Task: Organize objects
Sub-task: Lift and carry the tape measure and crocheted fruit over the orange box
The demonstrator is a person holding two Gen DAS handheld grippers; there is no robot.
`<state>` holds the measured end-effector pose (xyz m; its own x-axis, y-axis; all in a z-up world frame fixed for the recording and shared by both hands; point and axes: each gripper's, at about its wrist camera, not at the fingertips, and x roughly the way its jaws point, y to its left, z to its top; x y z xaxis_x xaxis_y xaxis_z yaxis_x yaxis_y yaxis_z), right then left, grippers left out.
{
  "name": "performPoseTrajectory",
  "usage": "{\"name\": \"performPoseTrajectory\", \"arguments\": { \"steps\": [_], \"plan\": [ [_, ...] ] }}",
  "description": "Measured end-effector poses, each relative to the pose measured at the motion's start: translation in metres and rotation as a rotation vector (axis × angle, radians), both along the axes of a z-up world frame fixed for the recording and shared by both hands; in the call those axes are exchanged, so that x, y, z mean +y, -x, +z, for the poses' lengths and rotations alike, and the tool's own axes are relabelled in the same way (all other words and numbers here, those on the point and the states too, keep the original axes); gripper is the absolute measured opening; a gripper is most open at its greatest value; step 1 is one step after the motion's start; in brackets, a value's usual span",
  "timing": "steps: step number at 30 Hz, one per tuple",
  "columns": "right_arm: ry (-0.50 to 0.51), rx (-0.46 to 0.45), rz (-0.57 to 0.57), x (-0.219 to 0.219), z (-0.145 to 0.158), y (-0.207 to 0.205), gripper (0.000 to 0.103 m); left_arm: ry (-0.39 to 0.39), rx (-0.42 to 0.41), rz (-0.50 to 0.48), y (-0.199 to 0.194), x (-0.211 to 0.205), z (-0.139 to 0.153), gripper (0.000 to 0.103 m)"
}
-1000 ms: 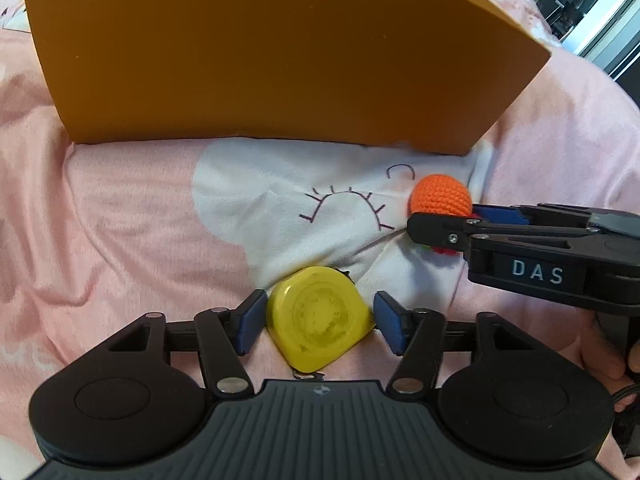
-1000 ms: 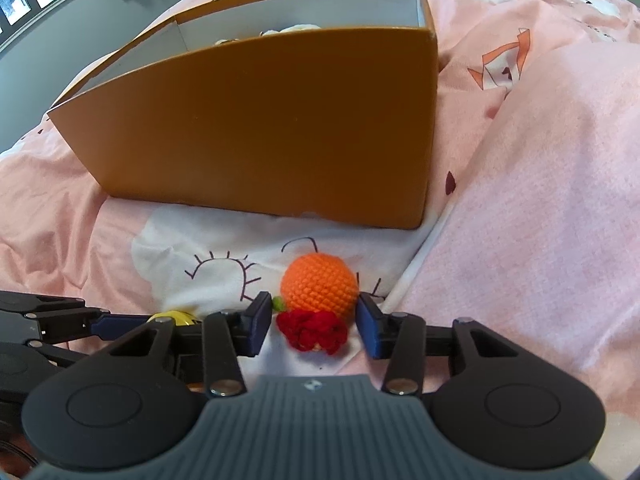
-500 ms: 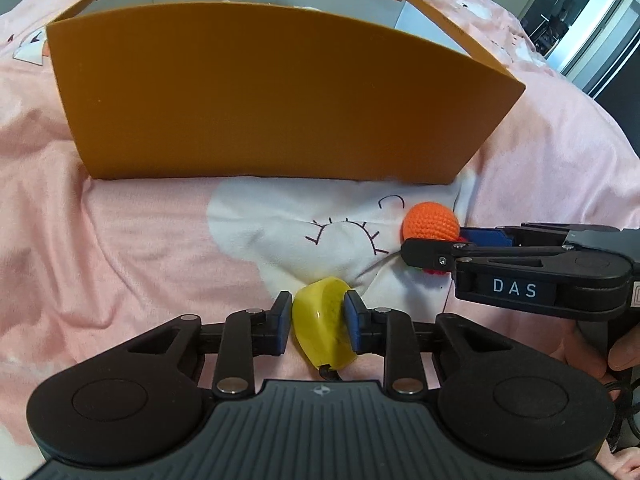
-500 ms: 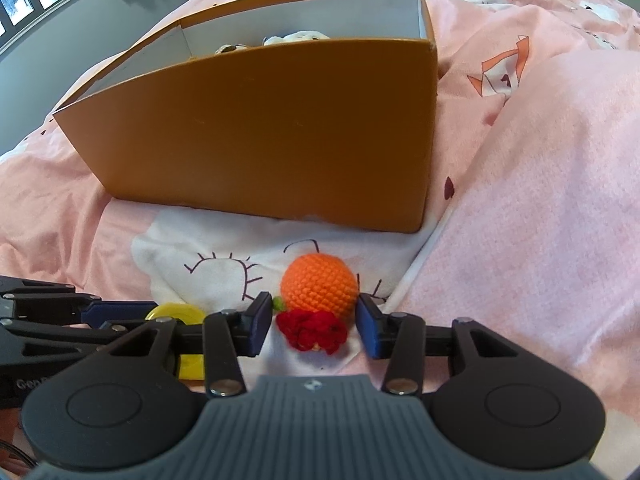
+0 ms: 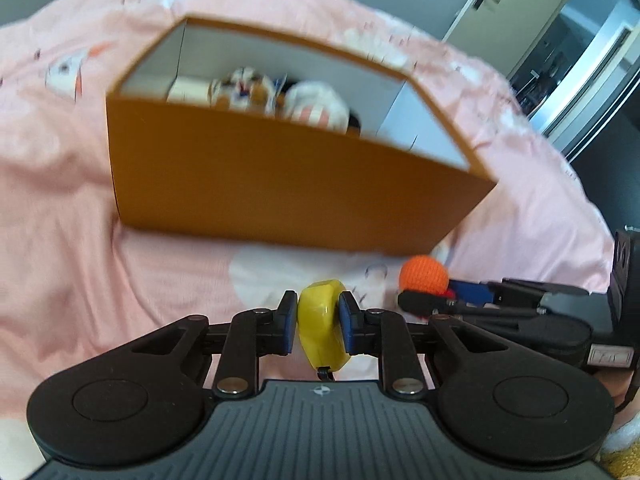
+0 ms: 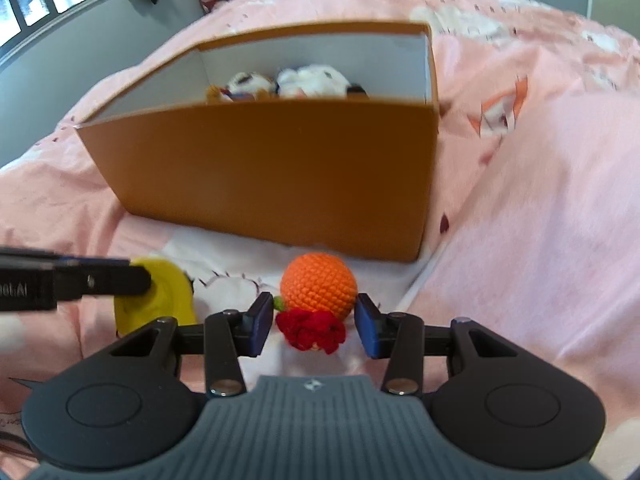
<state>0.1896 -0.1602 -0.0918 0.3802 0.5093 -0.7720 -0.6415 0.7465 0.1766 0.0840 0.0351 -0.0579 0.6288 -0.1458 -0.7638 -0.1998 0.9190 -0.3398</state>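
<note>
My left gripper [image 5: 319, 322] is shut on a yellow round plastic toy [image 5: 322, 326] and holds it on edge above the bedsheet; the toy also shows in the right wrist view [image 6: 160, 300]. My right gripper [image 6: 315, 330] is open around an orange crocheted ball [image 6: 319, 285] with a red crocheted flower [image 6: 312, 330]; its pads stand beside the toy with small gaps. The ball shows in the left wrist view [image 5: 423, 274] too. An open orange cardboard box [image 5: 280, 184] stands behind, also in the right wrist view [image 6: 280, 176].
Plush toys [image 6: 304, 82] and a white item [image 5: 188, 90] lie inside the box. The pink printed bedsheet [image 6: 540, 200] rises in a fold on the right. A door and doorway [image 5: 560, 40] are at the far right.
My left gripper has lifted with the yellow toy and pulled back, so the box's inside now shows. My right gripper has also risen a little and stays open around the crocheted ball.
</note>
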Motion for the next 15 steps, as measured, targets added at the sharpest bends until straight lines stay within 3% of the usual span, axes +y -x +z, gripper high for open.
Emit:
{"name": "performPoseTrajectory", "arguments": {
  "steps": [7, 15],
  "plan": [
    [-0.056, -0.105, 0.063, 0.001, 0.038, 0.012, 0.046, 0.006, -0.104, 0.001, 0.004, 0.003, 0.037, 0.024],
    [-0.085, -0.284, 0.137, 0.003, 0.095, 0.017, 0.046, 0.038, -0.225, 0.009, -0.011, 0.007, 0.081, 0.024]
  ]
}}
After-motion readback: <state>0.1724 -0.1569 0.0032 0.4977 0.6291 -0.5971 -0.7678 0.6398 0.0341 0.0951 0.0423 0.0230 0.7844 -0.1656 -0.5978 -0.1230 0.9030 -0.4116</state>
